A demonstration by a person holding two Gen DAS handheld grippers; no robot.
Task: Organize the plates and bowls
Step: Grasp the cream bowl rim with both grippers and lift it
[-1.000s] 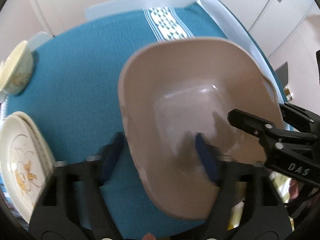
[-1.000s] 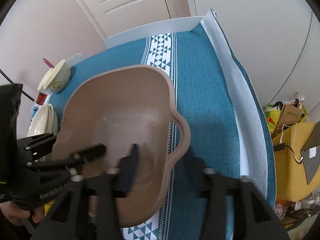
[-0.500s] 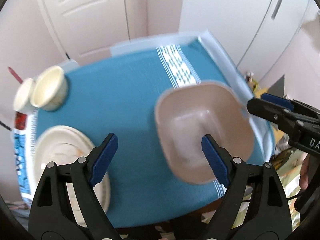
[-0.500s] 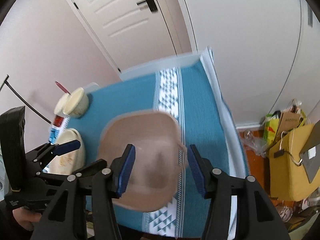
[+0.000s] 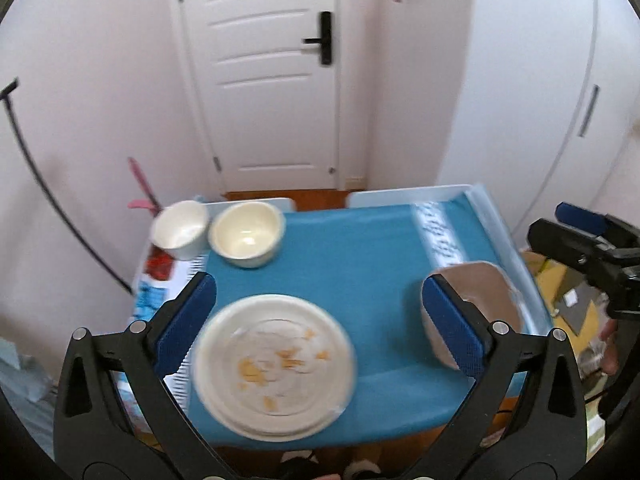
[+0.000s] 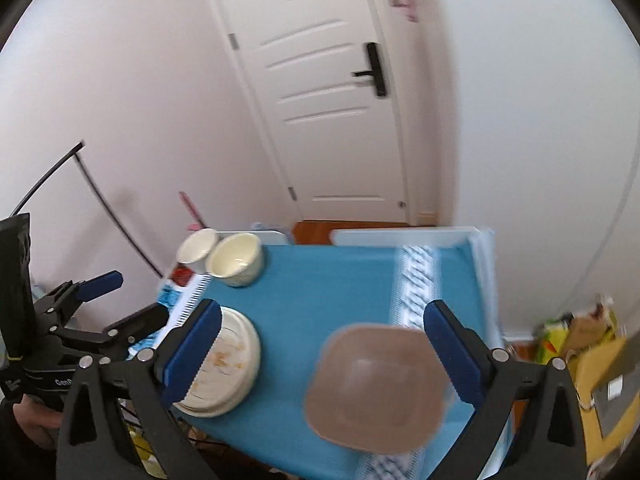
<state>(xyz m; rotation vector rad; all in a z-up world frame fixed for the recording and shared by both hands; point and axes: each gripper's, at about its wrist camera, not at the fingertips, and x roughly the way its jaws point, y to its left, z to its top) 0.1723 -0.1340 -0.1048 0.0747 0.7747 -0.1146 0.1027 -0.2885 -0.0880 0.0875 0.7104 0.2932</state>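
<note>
A beige basin (image 6: 376, 388) rests on the blue-clothed table (image 6: 328, 292) at its front right; it also shows in the left wrist view (image 5: 480, 304). A stack of cream plates (image 5: 274, 364) with orange marks lies front left, also seen in the right wrist view (image 6: 224, 364). Two cream bowls (image 5: 246, 234) (image 5: 180, 230) stand at the back left. My left gripper (image 5: 318, 328) is open and empty, high above the table. My right gripper (image 6: 320, 348) is open and empty above the basin.
A white door (image 5: 264, 80) and walls stand behind the table. A pink utensil (image 5: 138, 184) leans at the back left. Yellow bags and boxes (image 6: 580, 344) sit on the floor right of the table. Printed paper (image 5: 152, 276) lies under the left bowl.
Both grippers let go of the beige basin and pulled back and up from the table. The basin now rests on the cloth, and the plates and bowls have come into view.
</note>
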